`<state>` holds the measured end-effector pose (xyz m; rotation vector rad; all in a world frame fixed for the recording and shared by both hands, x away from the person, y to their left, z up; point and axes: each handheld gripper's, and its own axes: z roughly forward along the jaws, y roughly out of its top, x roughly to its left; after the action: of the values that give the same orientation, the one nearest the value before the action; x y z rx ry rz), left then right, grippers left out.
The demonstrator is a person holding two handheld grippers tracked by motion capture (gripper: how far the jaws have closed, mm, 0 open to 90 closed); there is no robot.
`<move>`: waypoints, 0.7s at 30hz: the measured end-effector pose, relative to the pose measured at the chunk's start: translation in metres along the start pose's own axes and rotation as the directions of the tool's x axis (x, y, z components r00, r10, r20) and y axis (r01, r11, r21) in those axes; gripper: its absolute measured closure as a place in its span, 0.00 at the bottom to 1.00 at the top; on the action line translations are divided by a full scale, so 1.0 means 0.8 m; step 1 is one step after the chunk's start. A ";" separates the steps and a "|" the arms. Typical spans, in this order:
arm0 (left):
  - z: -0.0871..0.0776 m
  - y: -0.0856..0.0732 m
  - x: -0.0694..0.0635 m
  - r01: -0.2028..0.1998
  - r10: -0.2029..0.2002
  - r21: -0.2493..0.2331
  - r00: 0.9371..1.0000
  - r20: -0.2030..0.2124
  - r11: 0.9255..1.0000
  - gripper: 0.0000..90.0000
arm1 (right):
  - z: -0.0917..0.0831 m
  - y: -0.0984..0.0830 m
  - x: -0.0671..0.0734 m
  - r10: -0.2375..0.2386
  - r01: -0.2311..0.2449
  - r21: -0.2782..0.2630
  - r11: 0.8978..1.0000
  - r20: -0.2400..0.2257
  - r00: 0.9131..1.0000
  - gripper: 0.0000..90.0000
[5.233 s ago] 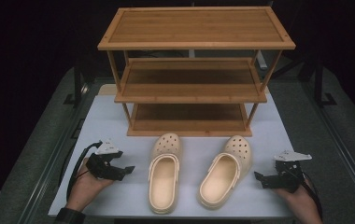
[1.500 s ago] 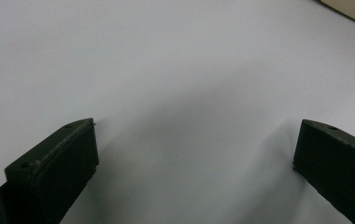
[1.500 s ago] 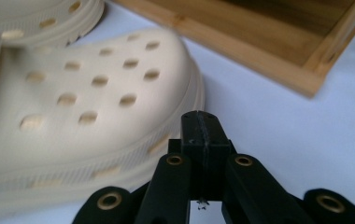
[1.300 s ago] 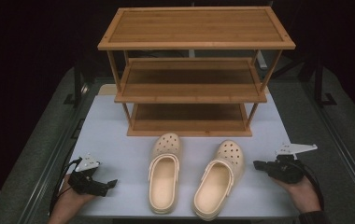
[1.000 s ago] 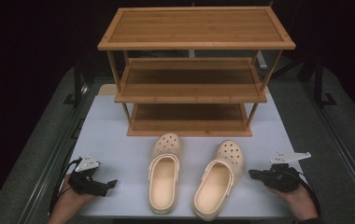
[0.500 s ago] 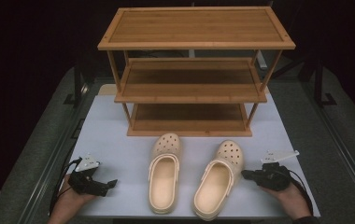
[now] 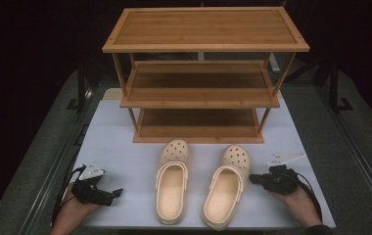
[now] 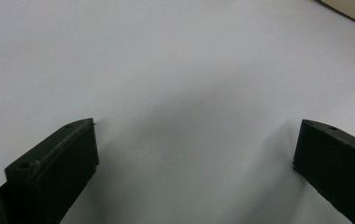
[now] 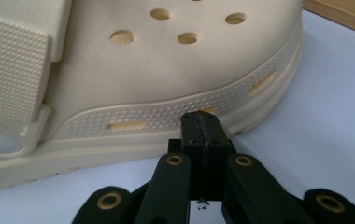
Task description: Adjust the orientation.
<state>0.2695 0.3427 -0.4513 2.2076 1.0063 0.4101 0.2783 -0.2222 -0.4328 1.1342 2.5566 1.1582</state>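
Note:
Two cream clogs lie side by side on the white table top (image 7: 120,137), toes toward the rack: the left clog (image 7: 173,183) and the right clog (image 7: 227,188). My right gripper (image 7: 251,179) lies low on the table at the right clog's outer side. In the right gripper view it (image 9: 204,126) is shut with nothing held, its tip at the sole rim of the clog (image 9: 166,70). My left gripper (image 7: 115,193) rests at the front left, well apart from the clogs. Its jaws stand wide open (image 8: 197,126) over bare table.
A three-tier bamboo shoe rack (image 7: 203,29) stands at the back of the table, all its shelves bare. A strip of white table lies between the rack's foot and the clog toes. Dark metal rails (image 7: 355,147) run along both table sides.
My right gripper has slid left along the table up to the right clog's side. The left gripper has stayed put over the last second. Earlier the right clog's heel shifted slightly left.

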 end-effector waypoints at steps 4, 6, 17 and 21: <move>0.000 0.000 0.000 0.000 0.000 0.000 1.000 0.000 1.000 0.00 | 0.004 0.004 -0.001 -0.003 0.003 0.002 1.000 -0.001 1.000 1.00; 0.000 0.000 0.000 0.000 0.000 0.000 1.000 0.000 1.000 0.00 | 0.006 0.008 -0.002 -0.001 0.001 0.005 1.000 0.000 1.000 1.00; 0.000 0.000 0.000 0.000 0.000 0.000 1.000 0.000 1.000 0.00 | 0.022 0.026 -0.003 -0.008 0.008 0.016 1.000 -0.004 1.000 1.00; 0.000 0.000 0.000 0.000 0.000 0.001 1.000 0.000 1.000 0.00 | 0.032 0.036 -0.003 -0.020 0.020 0.021 1.000 -0.007 1.000 1.00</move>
<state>0.2695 0.3427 -0.4513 2.2081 1.0066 0.4103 0.3062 -0.1961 -0.4312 1.1083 2.5845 1.1355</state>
